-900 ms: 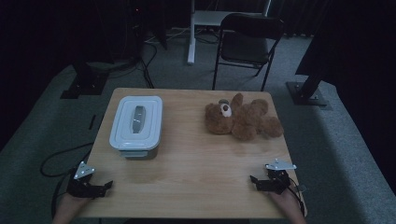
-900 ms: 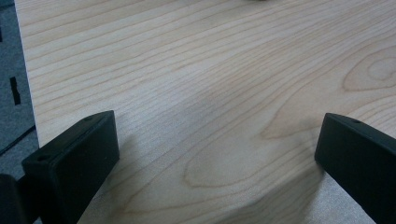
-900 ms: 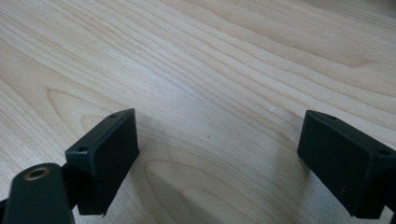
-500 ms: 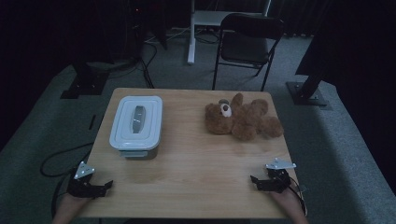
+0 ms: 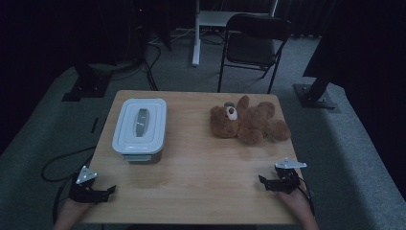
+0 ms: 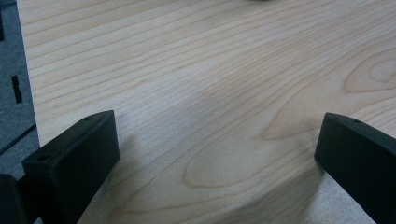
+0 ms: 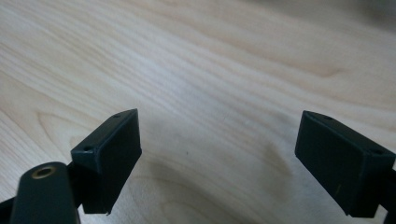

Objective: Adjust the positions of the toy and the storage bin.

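Resting at the table's [image 5: 191,191] 7 and 5 o'clock corners, left gripper [image 5: 103,190] and right gripper [image 5: 266,182] gaped wide, empty; box [image 5: 140,125] and bear [image 5: 249,122] sat well beyond.

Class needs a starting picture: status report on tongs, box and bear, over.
Left tongs and right tongs open, empty, at near table edge. Lidded box, teddy bear untouched. Nothing between.

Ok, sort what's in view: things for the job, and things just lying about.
For the job:
- lidded white box
- brown teddy bear
- left tool, open
- right tool, open

Lying about:
- folding chair
- floor cables
- stand bases
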`<state>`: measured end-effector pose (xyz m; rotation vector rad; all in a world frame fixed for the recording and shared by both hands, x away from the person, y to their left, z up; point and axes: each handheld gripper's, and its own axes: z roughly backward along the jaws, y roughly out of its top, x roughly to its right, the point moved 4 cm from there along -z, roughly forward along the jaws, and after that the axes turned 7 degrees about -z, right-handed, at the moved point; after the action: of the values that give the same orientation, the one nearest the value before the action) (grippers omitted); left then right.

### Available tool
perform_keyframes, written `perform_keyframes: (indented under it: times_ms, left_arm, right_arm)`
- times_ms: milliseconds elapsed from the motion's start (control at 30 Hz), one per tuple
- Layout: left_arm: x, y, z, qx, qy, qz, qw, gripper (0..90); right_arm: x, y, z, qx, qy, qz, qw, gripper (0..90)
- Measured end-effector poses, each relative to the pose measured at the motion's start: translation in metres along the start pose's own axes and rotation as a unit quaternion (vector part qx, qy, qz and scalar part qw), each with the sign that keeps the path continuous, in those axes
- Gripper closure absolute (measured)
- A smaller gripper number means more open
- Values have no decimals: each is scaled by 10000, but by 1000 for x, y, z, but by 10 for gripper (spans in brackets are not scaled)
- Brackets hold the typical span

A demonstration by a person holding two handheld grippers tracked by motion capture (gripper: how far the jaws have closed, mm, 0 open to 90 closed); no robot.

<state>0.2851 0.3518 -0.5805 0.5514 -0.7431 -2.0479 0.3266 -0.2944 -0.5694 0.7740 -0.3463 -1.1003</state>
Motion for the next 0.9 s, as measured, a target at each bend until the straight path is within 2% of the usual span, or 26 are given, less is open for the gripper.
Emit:
perform_keyframes:
  times_ms: [233,400,667,900]
  left_arm:
    - [0,0,0,-8,-2,-6,10000,7]
    - [0,0,0,-13,-12,-20,10000,7]
    - [0,0,0,-11,-12,-20,10000,7]
    - [0,0,0,-12,-12,-18,10000,7]
  right_arm:
    - [2,18,9,236,-74,11,9997,143]
    - [2,31,14,401,-28,9,9992,144]
    - [4,71,18,629,-90,120,9979,145]
    - [11,93,21,761,-88,71,9970,145]
